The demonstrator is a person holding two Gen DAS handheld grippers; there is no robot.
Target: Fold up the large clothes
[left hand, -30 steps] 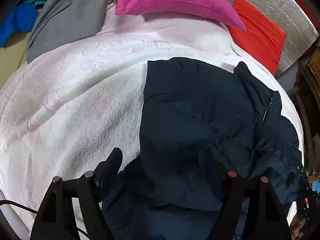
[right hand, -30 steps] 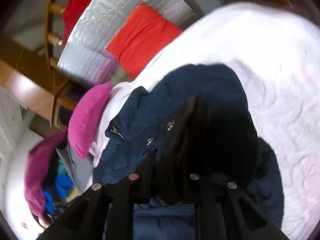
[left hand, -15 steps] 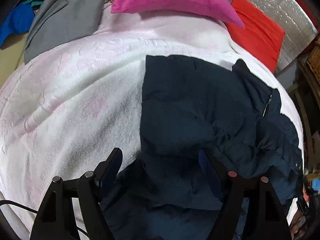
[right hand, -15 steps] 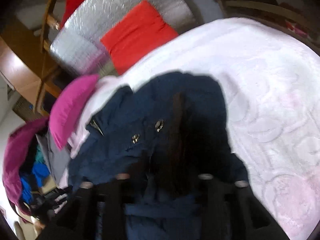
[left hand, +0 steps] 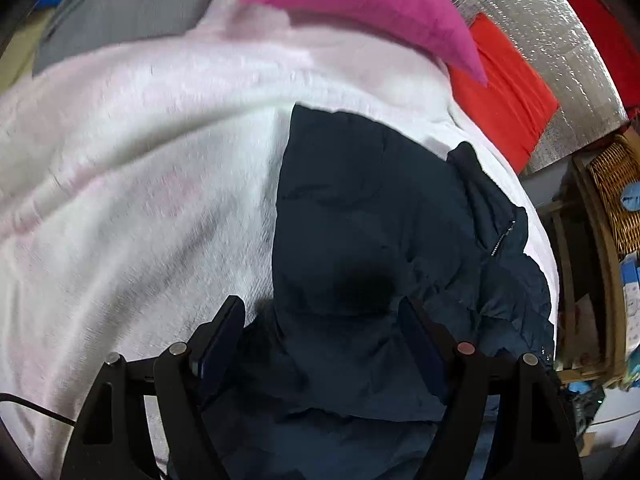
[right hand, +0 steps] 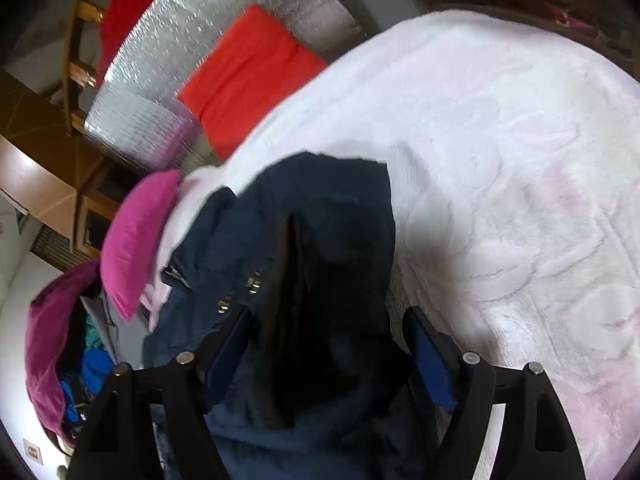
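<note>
We log: jacket (left hand: 360,240) on blanket (left hand: 140,200); left gripper (left hand: 322,320) wide; right gripper (right hand: 330,324) just opening, jacket between, unpinched.

Navy jacket (left hand: 360,240) lower part cut off by frame; blanket (left hand: 140,160) motion-blurred.

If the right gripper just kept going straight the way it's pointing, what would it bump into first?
Most likely the navy jacket. The right gripper, its jaws just opened, points down at the folded fabric lying on the white blanket. Depth is hard to judge.
</note>
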